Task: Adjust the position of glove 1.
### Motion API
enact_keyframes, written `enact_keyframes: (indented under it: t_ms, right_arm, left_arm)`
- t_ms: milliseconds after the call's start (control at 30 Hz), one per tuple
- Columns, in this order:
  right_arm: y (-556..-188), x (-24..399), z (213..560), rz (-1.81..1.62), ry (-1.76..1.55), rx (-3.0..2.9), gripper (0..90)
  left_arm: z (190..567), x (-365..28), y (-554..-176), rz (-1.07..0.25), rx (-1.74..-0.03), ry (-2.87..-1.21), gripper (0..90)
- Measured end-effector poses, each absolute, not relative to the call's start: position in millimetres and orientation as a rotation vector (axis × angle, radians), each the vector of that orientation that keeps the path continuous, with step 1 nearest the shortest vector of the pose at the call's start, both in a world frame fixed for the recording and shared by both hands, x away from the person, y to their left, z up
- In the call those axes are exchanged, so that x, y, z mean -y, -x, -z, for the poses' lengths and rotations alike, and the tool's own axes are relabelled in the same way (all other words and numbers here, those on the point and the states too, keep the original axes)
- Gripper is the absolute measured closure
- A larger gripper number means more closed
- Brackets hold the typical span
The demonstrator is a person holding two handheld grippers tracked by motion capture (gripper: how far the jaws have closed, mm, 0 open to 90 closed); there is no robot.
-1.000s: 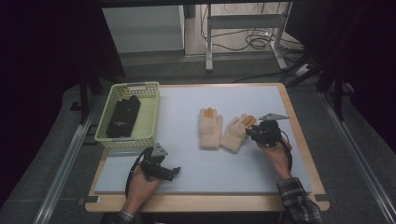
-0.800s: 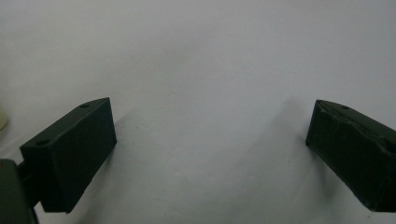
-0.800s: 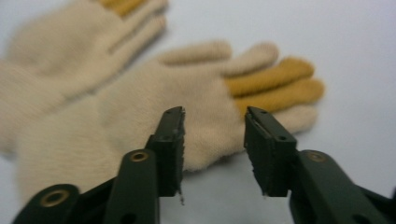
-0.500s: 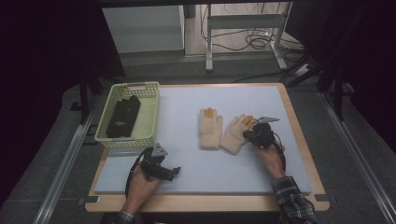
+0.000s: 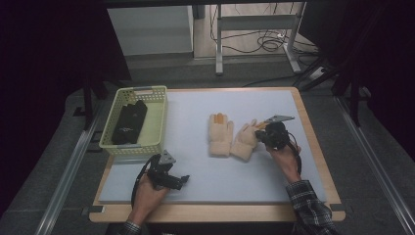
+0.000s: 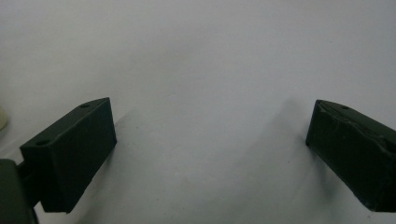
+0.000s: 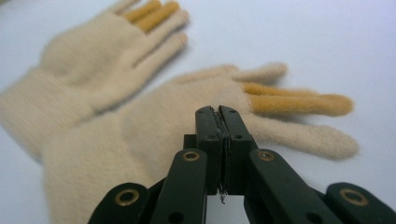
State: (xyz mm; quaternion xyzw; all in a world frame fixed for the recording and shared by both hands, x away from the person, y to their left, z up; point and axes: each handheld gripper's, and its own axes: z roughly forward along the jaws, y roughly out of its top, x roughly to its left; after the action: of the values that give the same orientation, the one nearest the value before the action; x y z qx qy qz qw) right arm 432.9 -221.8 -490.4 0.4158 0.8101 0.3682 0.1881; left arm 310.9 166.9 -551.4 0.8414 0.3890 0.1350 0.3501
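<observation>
Dim room; our table point(image 5: 313, 147) carries a pale blue mat. Two cream gloves lie side by side mid-mat; the right glove point(image 5: 244, 139) has orange fingers. Our right tool point(image 7: 217, 116) has just closed; it hangs over that glove's palm, clenched with no cloth visible between its tips. Left glove point(image 5: 220, 134) just beside. Left tool point(image 6: 210, 154) released, near edge. Green basket point(image 5: 156, 115) far left.

A pale green plastic lattice basket point(image 5: 157, 117) stands at the left edge of the light grey mat point(image 5: 195, 112) on the wooden table point(image 5: 313, 147), holding a folded black cloth item point(image 5: 128, 122).
</observation>
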Motion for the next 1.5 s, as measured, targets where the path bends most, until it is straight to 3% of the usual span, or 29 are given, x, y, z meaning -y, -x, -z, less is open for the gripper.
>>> enact_keyframes:
  t_ms: [633, 900, 1333, 1500]
  right_arm:
    - [-457.0, 137.6, 464.3, -1.083, -1.045, -2.367, 85.7]
    - [-458.4, 92.9, 464.9, -1.122, -0.964, -2.416, 73.0]
    - [-443.6, 145.4, 475.5, -1.144, -1.040, -2.414, 73.5]
    - [-428.7, 152.0, 483.7, -1.162, -1.025, -2.438, 69.3]
  left_arm:
    - [551.1, -167.3, -311.0, -0.351, -1.004, -2.186, 2.0]
    - [551.2, -167.4, -310.9, -0.351, -1.004, -2.185, 2.0]
    - [551.2, -167.2, -311.0, -0.350, -1.004, -2.184, 2.0]
    - [551.3, -167.0, -310.8, -0.350, -1.007, -2.180, 2.0]
